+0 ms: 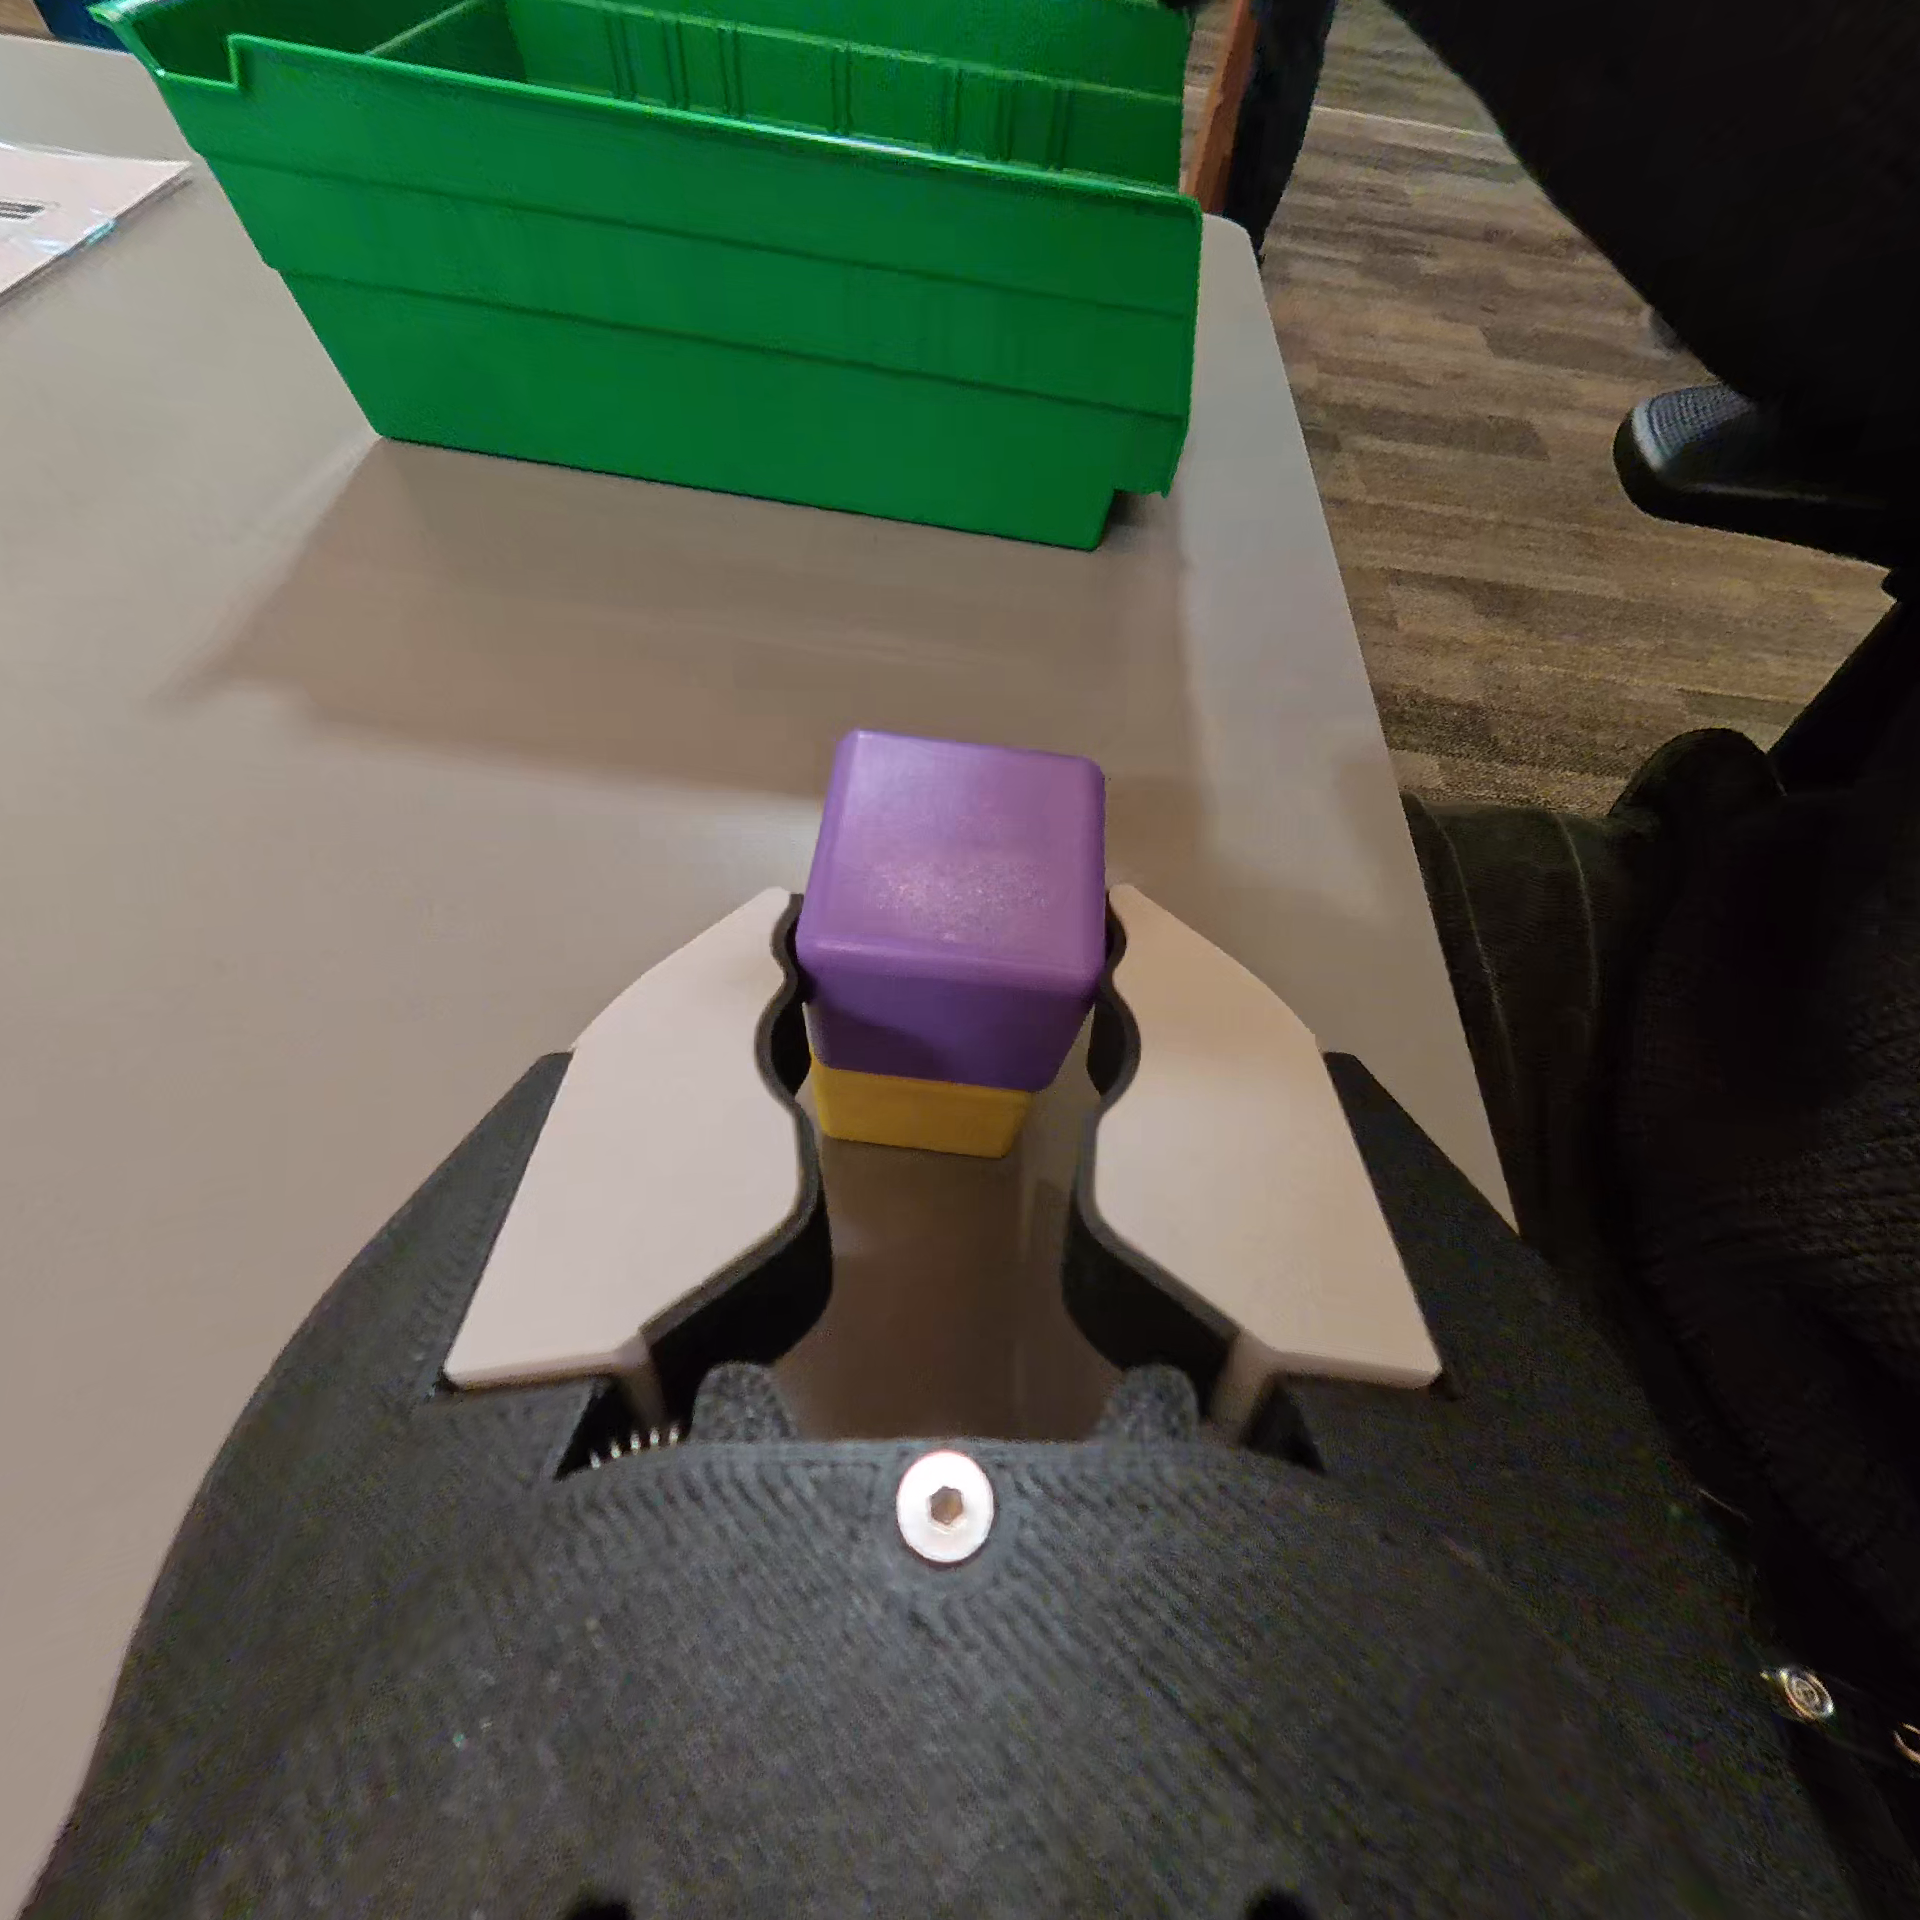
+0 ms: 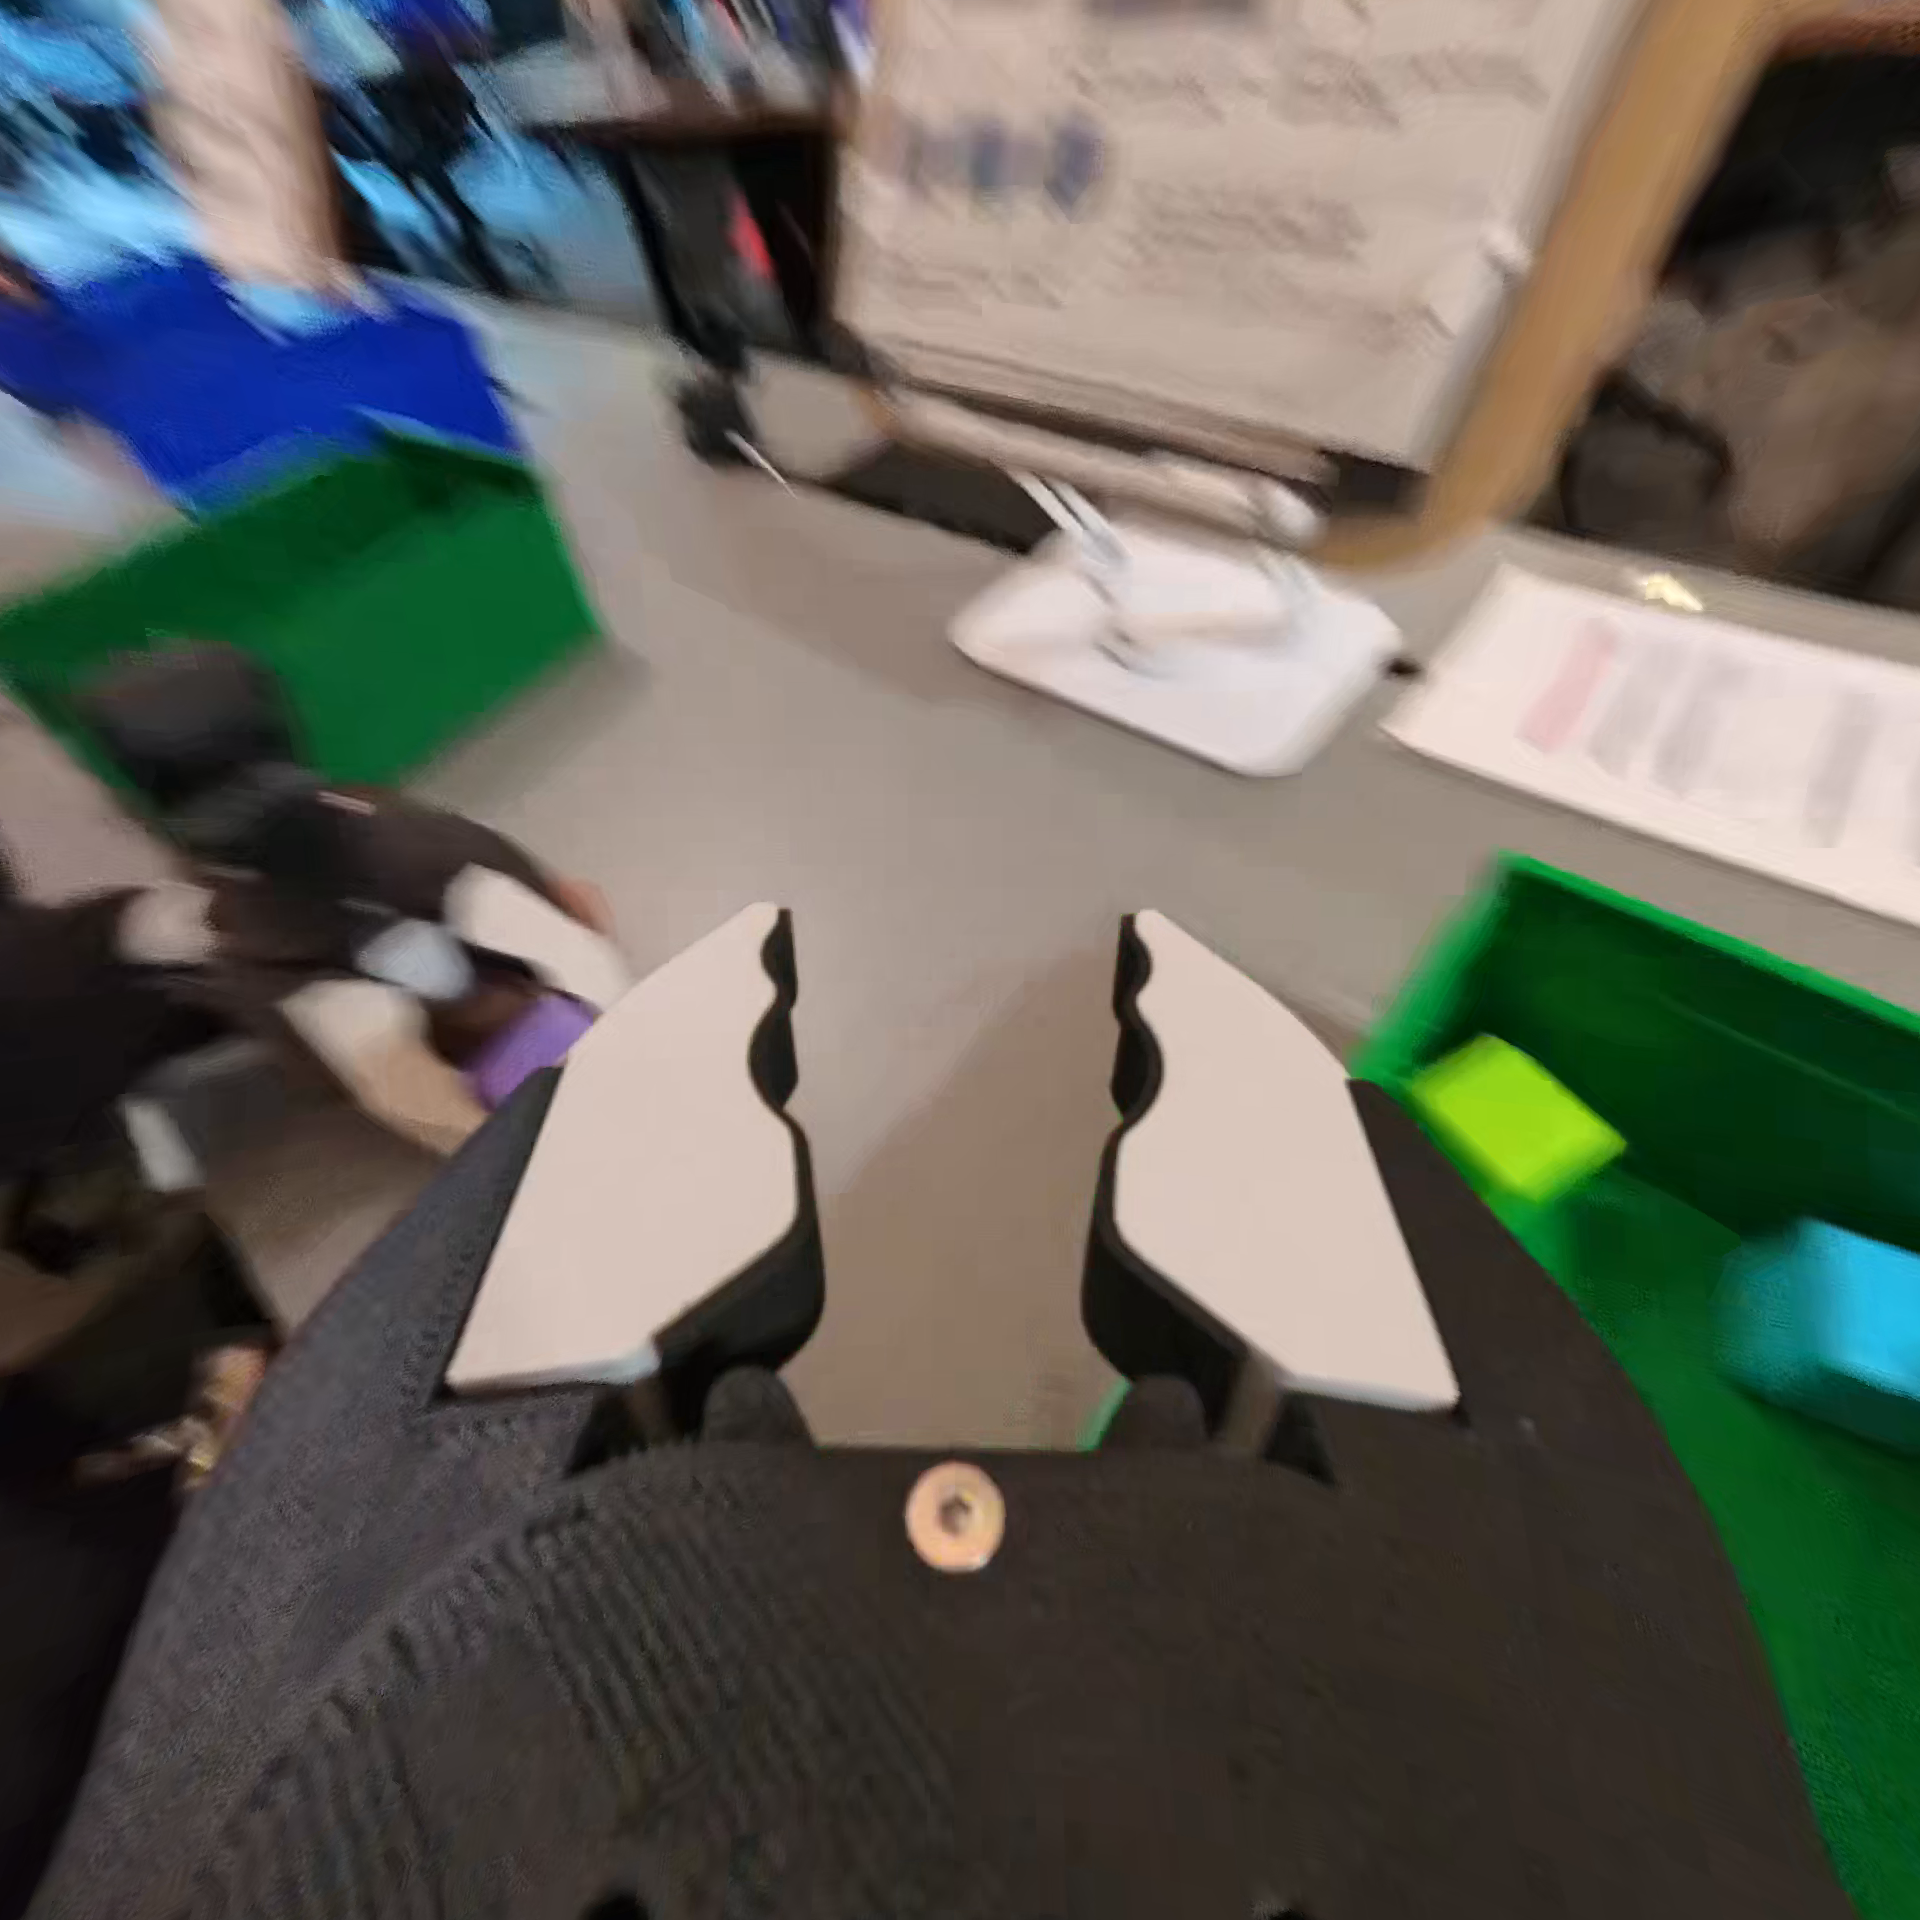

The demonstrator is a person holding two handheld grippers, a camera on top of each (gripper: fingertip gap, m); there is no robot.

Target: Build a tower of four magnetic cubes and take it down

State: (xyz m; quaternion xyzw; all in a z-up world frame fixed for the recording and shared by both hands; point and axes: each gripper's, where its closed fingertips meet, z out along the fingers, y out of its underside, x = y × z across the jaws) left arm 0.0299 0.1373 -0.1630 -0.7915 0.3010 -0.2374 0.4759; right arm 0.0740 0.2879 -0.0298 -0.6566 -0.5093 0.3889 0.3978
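While my left gripper (image 1: pixel 951 935) sits low over the grey table (image 1: pixel 416 727), its two pale fingers (image 1: pixel 665 1091) are pressed against either side of the purple cube (image 1: pixel 951 904), so I've got that one clamped. Right under it is the yellow cube (image 1: pixel 920 1117), the purple stacked squarely on top and touching it, a two-high tower standing on the table near its right-hand edge. Beyond the stack, well apart from it, a big green bin (image 1: pixel 727 343) stands on the tabletop, and a white sheet of paper (image 1: pixel 62 208) lies off at the far left. Wood-look floor (image 1: pixel 1507 468) runs past the table edge, with a dark chair (image 1: pixel 1756 457) over there.

Over on my right wrist view everything is badly smeared. My right gripper (image 2: pixel 956 977) has its fingers spread apart with bare table between them, holding nothing. Down to its right is a green bin (image 2: pixel 1662 997) with a lime green cube (image 2: pixel 1507 1127) and a light blue cube (image 2: pixel 1818 1320) lying inside, near each other. To the left I can make out the other gripper as a dark blur with a smudge of purple beside it. Another green bin (image 2: pixel 395 613) sits farther back left, a white flat object (image 2: pixel 1174 644) lies across the table, and a printed sheet (image 2: pixel 1683 717) lies at far right.
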